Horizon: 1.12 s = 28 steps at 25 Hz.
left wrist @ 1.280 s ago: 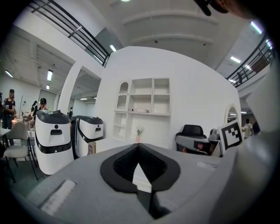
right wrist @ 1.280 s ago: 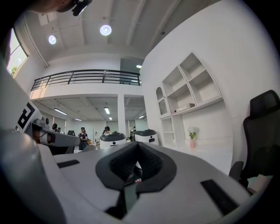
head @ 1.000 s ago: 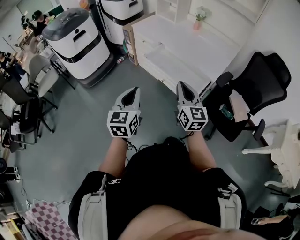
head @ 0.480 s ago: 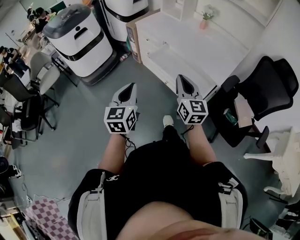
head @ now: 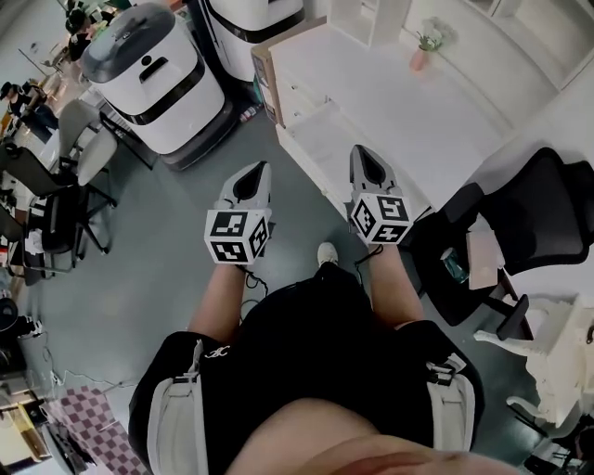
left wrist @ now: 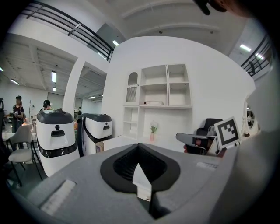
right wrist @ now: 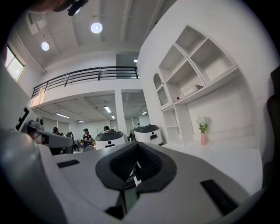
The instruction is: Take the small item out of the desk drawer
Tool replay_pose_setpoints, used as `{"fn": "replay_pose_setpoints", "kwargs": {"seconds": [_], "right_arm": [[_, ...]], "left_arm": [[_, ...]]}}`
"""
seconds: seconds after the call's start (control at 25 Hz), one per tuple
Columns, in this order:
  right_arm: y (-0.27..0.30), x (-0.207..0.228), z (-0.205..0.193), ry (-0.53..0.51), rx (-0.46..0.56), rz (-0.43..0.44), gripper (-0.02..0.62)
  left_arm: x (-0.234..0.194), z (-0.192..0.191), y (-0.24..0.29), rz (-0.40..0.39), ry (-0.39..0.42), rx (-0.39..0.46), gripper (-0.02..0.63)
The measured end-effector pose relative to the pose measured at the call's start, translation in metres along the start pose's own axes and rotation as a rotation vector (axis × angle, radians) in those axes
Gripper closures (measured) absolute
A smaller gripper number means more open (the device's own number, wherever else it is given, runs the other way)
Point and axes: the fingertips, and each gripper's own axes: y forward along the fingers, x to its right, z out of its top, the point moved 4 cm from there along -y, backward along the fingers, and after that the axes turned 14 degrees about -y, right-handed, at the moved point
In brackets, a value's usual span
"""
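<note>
The white desk (head: 408, 102) stands ahead of me, with a lower white part (head: 325, 139) along its front; no drawer interior or small item shows in any view. My left gripper (head: 252, 178) hangs over the grey floor, short of the desk's front, its jaws together and empty. Level with it, my right gripper (head: 368, 162) points at the desk's near edge, shut with nothing in it. The left gripper view shows its closed jaws (left wrist: 141, 175) aimed at the desk (left wrist: 127, 141). The right gripper view shows its closed jaws (right wrist: 131, 177) beside the desk top (right wrist: 210, 151).
Two white-and-black machines (head: 153, 79) (head: 246, 28) stand left of the desk, with a brown box (head: 260, 83) against its end. A black office chair (head: 538, 218) is at the right. A pink vase (head: 422, 54) sits on the desk. More chairs (head: 56, 213) line the far left.
The person has stepped forward, so the desk has drawn nearer and slid down in the head view. Both grippers keep the same pose, side by side and closed.
</note>
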Motion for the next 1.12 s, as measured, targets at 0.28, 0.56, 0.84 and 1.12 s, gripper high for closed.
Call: {"fn": "replay_pose_setpoints", "kwargs": {"seconds": [0.28, 0.56, 0.84, 1.12], "right_arm": [[0.073, 0.052, -0.001, -0.005, -0.028, 0.071, 0.598], [0.130, 0.079, 0.001, -0.022, -0.053, 0.144, 0.598], [0.167, 0.081, -0.012, -0.063, -0.093, 0.164, 0.598], [0.201, 0.081, -0.027, -0.169, -0.164, 0.233, 0.598]], "left_arm": [[-0.002, 0.019, 0.074, 0.059, -0.019, -0.014, 0.594], [-0.005, 0.038, 0.121, 0.092, -0.031, -0.025, 0.594], [-0.035, 0.044, 0.143, 0.108, -0.044, -0.035, 0.594], [-0.061, 0.046, 0.153, 0.142, -0.073, -0.036, 0.594]]}}
